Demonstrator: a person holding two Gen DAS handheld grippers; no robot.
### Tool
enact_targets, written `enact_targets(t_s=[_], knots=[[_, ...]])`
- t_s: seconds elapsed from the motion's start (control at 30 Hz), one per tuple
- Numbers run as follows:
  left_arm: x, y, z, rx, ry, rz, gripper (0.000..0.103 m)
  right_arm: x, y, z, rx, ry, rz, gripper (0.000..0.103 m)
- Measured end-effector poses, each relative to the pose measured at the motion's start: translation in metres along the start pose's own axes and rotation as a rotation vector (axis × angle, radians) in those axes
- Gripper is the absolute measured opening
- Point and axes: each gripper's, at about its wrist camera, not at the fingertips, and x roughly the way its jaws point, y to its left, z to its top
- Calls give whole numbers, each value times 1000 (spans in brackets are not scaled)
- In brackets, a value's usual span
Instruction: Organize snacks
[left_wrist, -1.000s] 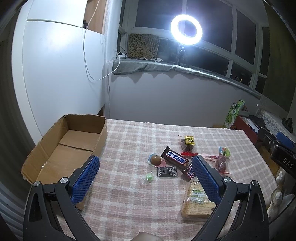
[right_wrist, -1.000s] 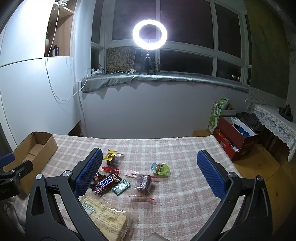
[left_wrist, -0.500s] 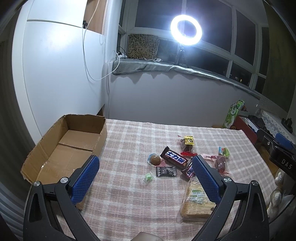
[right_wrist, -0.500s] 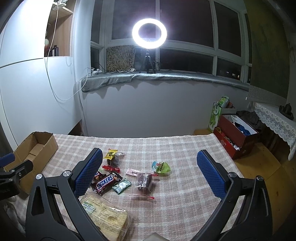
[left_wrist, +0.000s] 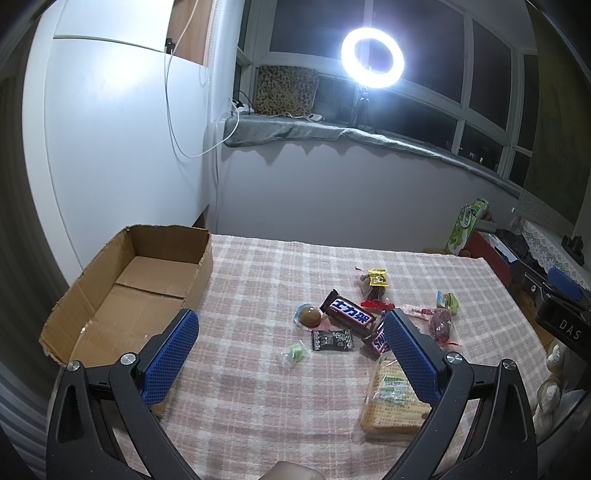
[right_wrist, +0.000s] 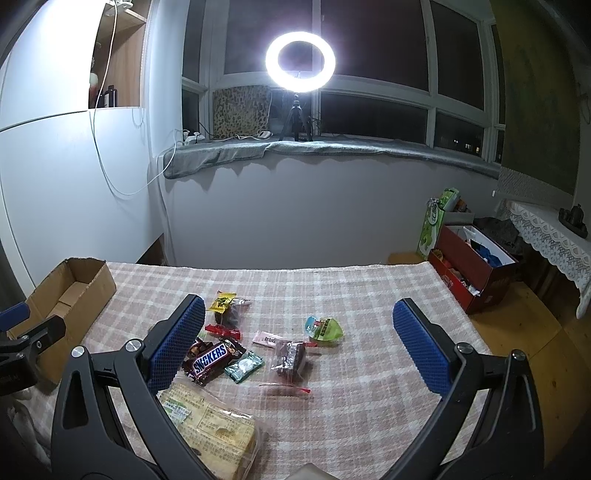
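Observation:
Several wrapped snacks lie in a loose cluster on the checked tablecloth (left_wrist: 258, 280): a dark bar with blue lettering (left_wrist: 348, 312), a Snickers bar (right_wrist: 213, 357), a bagged slice of bread (right_wrist: 208, 424), a small black packet (left_wrist: 332, 339), a green candy (left_wrist: 295, 352) and a yellow packet (right_wrist: 222, 301). An empty cardboard box (left_wrist: 140, 288) stands at the table's left edge. My left gripper (left_wrist: 290, 332) hangs open above the cloth, right of the box. My right gripper (right_wrist: 297, 319) is open too, above the snacks, with nothing between its fingers.
A ring light (right_wrist: 300, 61) glares from the windowsill. A white cabinet (left_wrist: 110, 147) stands behind the box. Right of the table, a red box (right_wrist: 476, 266) and green bag (right_wrist: 437, 221) sit on the wooden floor. The table's right edge (right_wrist: 458, 314) is close.
Both views have shifted only slightly; the snacks and the box lie where they were, and both grippers stay open.

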Motion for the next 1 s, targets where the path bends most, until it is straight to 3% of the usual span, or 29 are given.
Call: enact_targets(t_s=[1.0], knots=[[12, -1, -5, 3, 40, -35, 100, 9, -2, 0, 0, 43, -2, 103]])
